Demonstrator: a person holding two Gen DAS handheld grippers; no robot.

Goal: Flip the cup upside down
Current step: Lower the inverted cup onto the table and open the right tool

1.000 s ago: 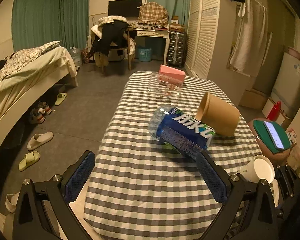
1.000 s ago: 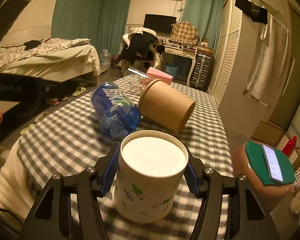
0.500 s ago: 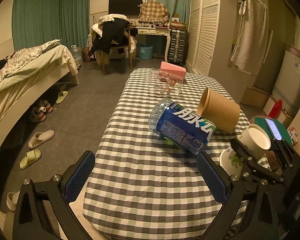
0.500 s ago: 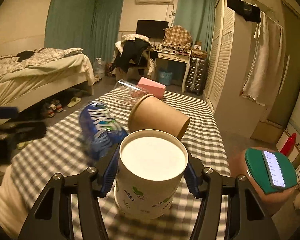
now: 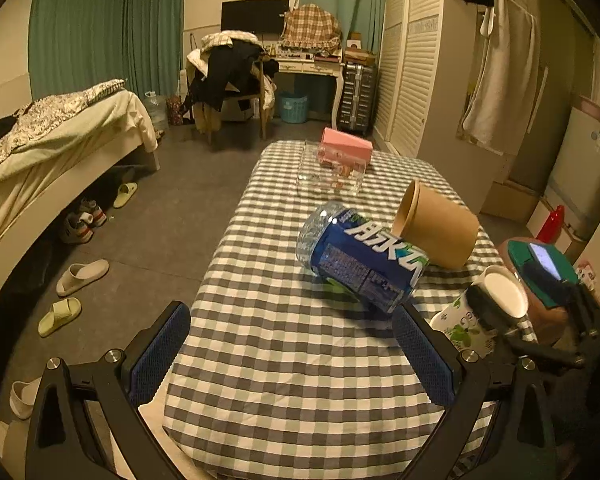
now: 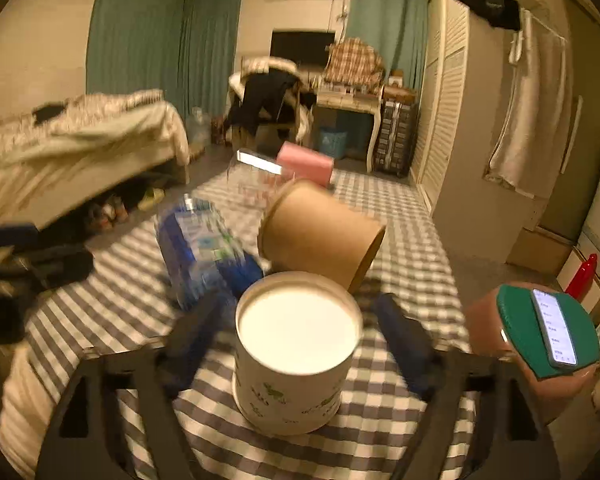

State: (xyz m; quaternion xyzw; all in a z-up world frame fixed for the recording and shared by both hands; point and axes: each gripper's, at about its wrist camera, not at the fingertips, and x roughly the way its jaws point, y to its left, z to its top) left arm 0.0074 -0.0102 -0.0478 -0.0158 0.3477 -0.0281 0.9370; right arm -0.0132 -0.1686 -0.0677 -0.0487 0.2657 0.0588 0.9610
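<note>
— Where's the cup [image 6: 296,350] now?

— On the checked table [image 5: 284,364], flat white end up, right between the fingers of the right gripper [image 6: 300,332]. The jaws stand apart from its wall, a gap showing on both sides, so it looks let go. The view is blurred, mind.

— And the left gripper [image 5: 292,344]?

— Spread wide, holding nothing, hovering low over the near edge of the cloth.

— What could spoil it?

— A finger clipping the rim on the way out would tip it. Just ahead lie the blue bottle [image 6: 204,248] and the brown paper cup [image 6: 320,236], both on their sides; a nudge could roll either into it.
</note>
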